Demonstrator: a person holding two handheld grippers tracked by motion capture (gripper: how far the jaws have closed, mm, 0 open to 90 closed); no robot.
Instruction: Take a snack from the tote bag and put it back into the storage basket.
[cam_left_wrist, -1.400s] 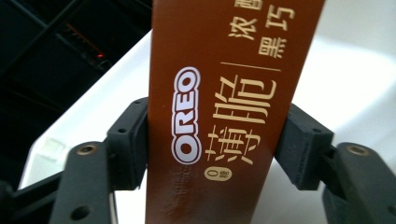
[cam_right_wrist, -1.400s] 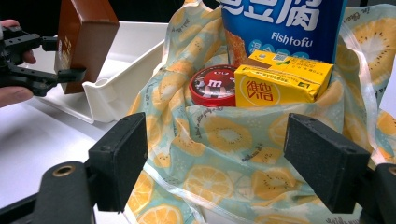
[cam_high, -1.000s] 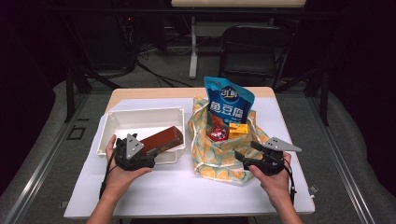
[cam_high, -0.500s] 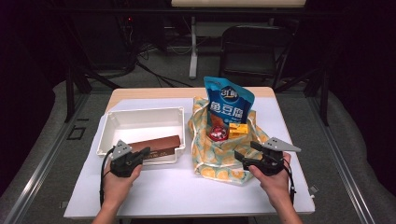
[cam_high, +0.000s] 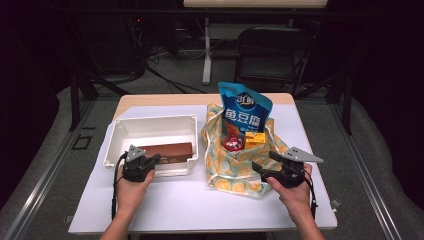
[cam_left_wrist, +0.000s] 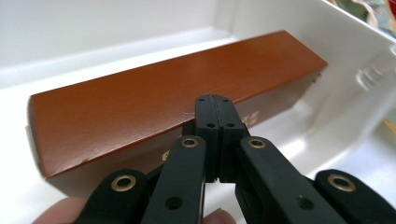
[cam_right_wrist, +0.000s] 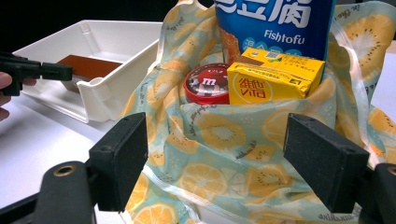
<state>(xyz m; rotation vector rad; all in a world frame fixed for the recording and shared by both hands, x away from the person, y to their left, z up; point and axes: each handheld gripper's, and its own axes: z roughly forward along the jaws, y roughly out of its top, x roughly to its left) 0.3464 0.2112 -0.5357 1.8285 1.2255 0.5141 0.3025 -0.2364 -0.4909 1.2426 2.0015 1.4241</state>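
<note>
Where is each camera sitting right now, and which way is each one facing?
High view: above the near side, facing forward and down at the white bin and fruit-print bag; forearms, both tongs.
Left gripper view: on the left tongs, shut, facing the brown box.
Right gripper view: on the right tongs, open, facing the bag.
Shared: the brown box shows in all three.

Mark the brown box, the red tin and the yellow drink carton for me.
brown box (cam_left_wrist: 154, 98), left gripper view, top face.
red tin (cam_right_wrist: 205, 84), right gripper view, lid.
yellow drink carton (cam_right_wrist: 266, 86), right gripper view, front face.
</note>
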